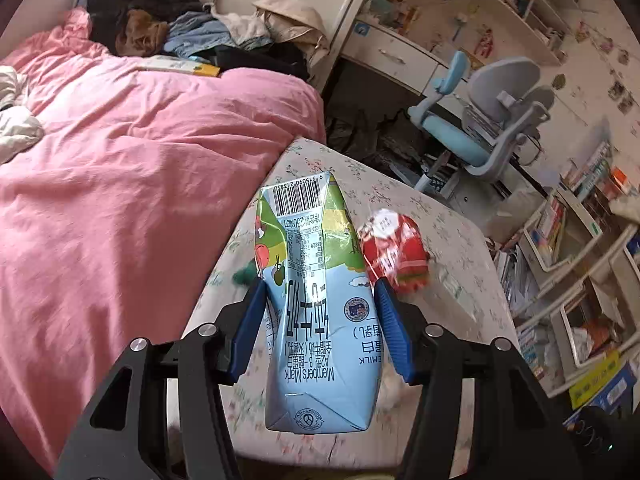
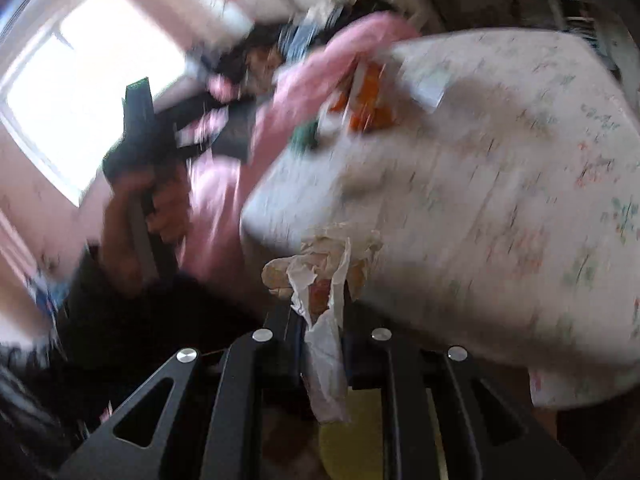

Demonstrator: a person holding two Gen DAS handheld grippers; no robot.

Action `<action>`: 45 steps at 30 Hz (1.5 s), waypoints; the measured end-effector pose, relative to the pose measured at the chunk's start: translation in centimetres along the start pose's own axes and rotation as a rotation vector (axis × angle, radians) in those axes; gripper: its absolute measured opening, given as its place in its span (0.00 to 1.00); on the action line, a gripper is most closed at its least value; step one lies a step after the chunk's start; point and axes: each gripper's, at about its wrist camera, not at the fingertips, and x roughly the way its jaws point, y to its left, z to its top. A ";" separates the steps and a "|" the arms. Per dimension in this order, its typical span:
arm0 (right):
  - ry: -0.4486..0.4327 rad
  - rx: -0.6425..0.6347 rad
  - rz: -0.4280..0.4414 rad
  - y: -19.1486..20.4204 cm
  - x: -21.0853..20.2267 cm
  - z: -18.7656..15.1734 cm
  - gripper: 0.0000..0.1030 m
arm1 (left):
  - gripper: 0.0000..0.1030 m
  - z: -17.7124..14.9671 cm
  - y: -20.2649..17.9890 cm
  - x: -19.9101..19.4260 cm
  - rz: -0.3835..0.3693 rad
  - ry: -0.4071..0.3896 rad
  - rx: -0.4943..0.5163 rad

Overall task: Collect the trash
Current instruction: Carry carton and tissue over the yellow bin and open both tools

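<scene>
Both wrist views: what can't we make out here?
- Right wrist view: motion blur smears the table; orange item unidentifiable.
- Crumpled wrapper in the right tool: print unreadable, lower end cut off behind the fingers.
- Left wrist view: milk carton in the left tool hides the table behind it; red packet blurred.

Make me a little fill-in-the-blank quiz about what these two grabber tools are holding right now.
1. The left gripper is clamped on a ____ carton.
2. Beside it on the floral sheet lies a crumpled ____ wrapper.
3. The right gripper pinches crumpled white ____.
4. The quilt on the bed is ____.

Missing words: milk; red; paper; pink
</scene>
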 end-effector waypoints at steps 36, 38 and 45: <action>-0.272 0.348 -0.241 -7.6 -6.1 -4.2 0.69 | 0.63 -28.0 -12.1 3.3 -0.070 0.891 0.674; -0.302 0.370 -0.256 -7.0 -7.1 -4.4 0.69 | 0.65 -26.5 -13.1 3.1 -0.067 0.834 0.675; -0.378 0.344 -0.238 -2.8 -8.9 -3.6 0.73 | 0.70 -22.9 -13.6 2.5 -0.048 0.689 0.632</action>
